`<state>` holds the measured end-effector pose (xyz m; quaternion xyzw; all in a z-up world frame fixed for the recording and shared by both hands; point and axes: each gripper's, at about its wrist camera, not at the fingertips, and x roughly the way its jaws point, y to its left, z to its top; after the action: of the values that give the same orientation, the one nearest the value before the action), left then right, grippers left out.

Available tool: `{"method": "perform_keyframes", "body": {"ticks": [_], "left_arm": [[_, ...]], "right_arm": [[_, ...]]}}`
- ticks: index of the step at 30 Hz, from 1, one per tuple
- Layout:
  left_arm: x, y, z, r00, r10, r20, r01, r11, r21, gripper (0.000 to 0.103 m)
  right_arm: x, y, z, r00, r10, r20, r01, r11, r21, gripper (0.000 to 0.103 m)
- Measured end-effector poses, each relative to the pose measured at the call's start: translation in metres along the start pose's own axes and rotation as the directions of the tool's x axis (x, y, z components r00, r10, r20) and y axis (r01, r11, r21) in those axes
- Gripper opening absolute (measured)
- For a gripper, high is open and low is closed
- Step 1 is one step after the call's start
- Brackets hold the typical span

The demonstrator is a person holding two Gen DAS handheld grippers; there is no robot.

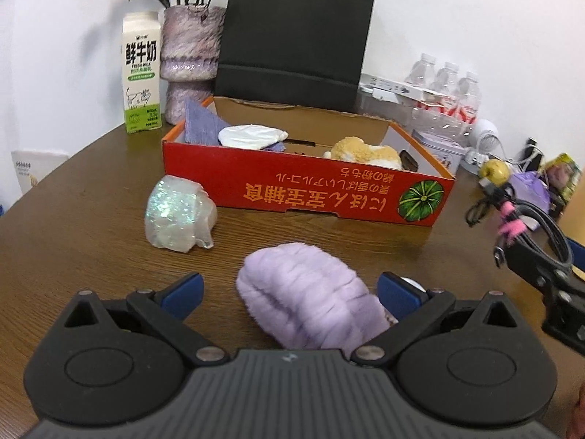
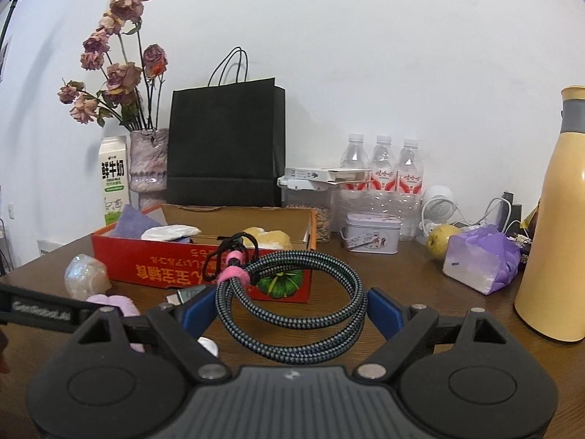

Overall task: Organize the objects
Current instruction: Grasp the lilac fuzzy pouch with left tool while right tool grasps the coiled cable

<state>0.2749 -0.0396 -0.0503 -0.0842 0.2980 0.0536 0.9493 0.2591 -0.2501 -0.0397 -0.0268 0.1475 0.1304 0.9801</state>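
Note:
A coiled braided cable (image 2: 292, 349) with a pink tie hangs above the table, and my right gripper (image 2: 290, 309) is shut on it, a blue pad against each side of the coil. In the left wrist view that gripper (image 1: 541, 259) and the cable (image 1: 548, 226) are at the right edge. My left gripper (image 1: 289, 294) is open low over the table. A fluffy lilac item (image 1: 303, 292) lies between its jaws, close to the right finger (image 1: 396, 296). Beyond stands the red cardboard box (image 1: 307, 190), holding a purple cloth, a white packet and a tan plush.
An iridescent wrapped item (image 1: 175, 216) lies left of the box. A milk carton (image 1: 142, 73), a vase (image 1: 190, 58), a black paper bag (image 1: 292, 36) and water bottles (image 2: 382, 168) line the wall. A tin (image 2: 371, 234), a lilac pack (image 2: 479, 259) and a yellow flask (image 2: 559, 219) stand right.

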Motion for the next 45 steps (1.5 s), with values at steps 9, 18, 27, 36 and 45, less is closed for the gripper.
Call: {"method": "perform_keyframes", "body": {"ticks": [9,18,27,36,45], "left_arm": [[0.024,-0.007,-0.005,0.995,0.084,-0.047,-0.087,0.994,-0.063,0.103],[0.025,-0.006,-0.013,0.997,0.036,-0.066,-0.039,0.999,-0.037,0.067],[0.013,0.005,-0.016,0.998,-0.02,-0.056,0.02,1.0,0.004,0.033],[-0.012,0.022,-0.023,1.0,-0.023,-0.015,0.024,0.999,0.037,0.027],[-0.043,0.034,-0.028,0.998,-0.011,0.063,0.008,0.999,0.048,0.027]], "right_arm": [[0.004,-0.015,0.001,1.0,-0.026,0.005,0.026,1.0,0.015,0.087],[0.005,-0.011,-0.001,1.0,-0.025,0.006,0.025,1.0,-0.001,0.087],[0.002,-0.01,-0.002,1.0,-0.013,0.01,0.013,1.0,-0.008,0.087],[-0.003,-0.006,-0.003,1.0,0.001,0.023,-0.001,1.0,-0.019,0.087],[-0.015,0.016,-0.002,0.998,0.045,0.037,-0.043,0.998,-0.047,0.087]]}}
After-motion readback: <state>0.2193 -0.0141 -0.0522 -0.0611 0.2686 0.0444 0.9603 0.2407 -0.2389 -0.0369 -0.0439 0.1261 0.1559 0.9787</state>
